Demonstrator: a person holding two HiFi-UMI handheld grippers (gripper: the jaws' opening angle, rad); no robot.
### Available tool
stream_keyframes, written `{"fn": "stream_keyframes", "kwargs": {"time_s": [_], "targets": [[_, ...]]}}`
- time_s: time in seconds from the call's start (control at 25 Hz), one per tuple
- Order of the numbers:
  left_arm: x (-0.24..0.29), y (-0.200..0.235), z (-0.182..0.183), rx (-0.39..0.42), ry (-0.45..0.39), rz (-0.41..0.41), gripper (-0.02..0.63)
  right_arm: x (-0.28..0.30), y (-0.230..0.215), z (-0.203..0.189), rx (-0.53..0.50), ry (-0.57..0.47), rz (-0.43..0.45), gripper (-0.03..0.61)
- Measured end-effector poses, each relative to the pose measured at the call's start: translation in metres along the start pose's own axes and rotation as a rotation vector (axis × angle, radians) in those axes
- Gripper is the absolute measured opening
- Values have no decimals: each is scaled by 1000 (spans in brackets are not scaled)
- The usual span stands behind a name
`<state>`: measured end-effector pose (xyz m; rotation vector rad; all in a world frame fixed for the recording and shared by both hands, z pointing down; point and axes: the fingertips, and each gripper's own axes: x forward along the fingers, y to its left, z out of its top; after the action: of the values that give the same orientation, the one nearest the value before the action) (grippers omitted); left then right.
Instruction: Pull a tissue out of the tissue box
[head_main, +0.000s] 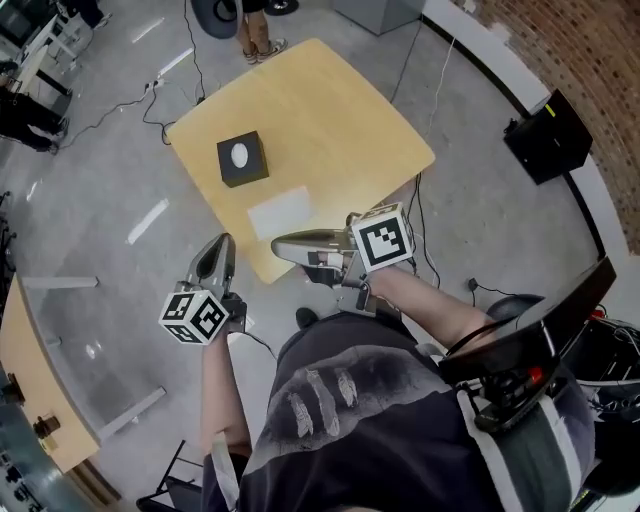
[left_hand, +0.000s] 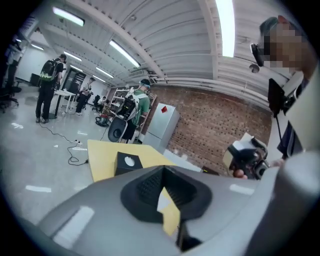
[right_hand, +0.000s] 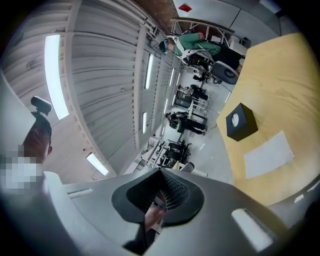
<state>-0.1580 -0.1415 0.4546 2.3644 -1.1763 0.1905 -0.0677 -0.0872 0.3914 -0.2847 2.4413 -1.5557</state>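
Left tool (head_main: 222, 241) and right tool (head_main: 279, 243) are both shut and empty. Tissue tuft (head_main: 239, 155) tops the tissue box (head_main: 251, 173) at the tabletop's (head_main: 340, 120) 9 o'clock. It is judged soft, light and tearable; pinch the tuft.

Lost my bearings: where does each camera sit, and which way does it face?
Head view: on the head, steeply down on the table, tissue box, white sheet; left gripper, right gripper, torso show.
Left gripper view: rides the left gripper, faces across the table to a brick wall; shut jaws, right gripper show.
Right gripper view: rides the right gripper, rolled sideways, table at right; shut jaws show.
All share the tissue box.
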Motion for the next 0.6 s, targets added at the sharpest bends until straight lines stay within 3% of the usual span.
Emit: {"fn": "stream_keyframes", "kwargs": {"time_s": [0.32,0.48,0.6], "targets": [[-57,12,-5,74,-10,-4,2,35,32,-36,8,-85,56,-3],[-62,8,-7,19,-43,-56,0,32,49,-43,-28,-137,41,-2],[-64,2,-5,53,-53,-55,2,30,56,-48,-43,-145,28,-2]]}}
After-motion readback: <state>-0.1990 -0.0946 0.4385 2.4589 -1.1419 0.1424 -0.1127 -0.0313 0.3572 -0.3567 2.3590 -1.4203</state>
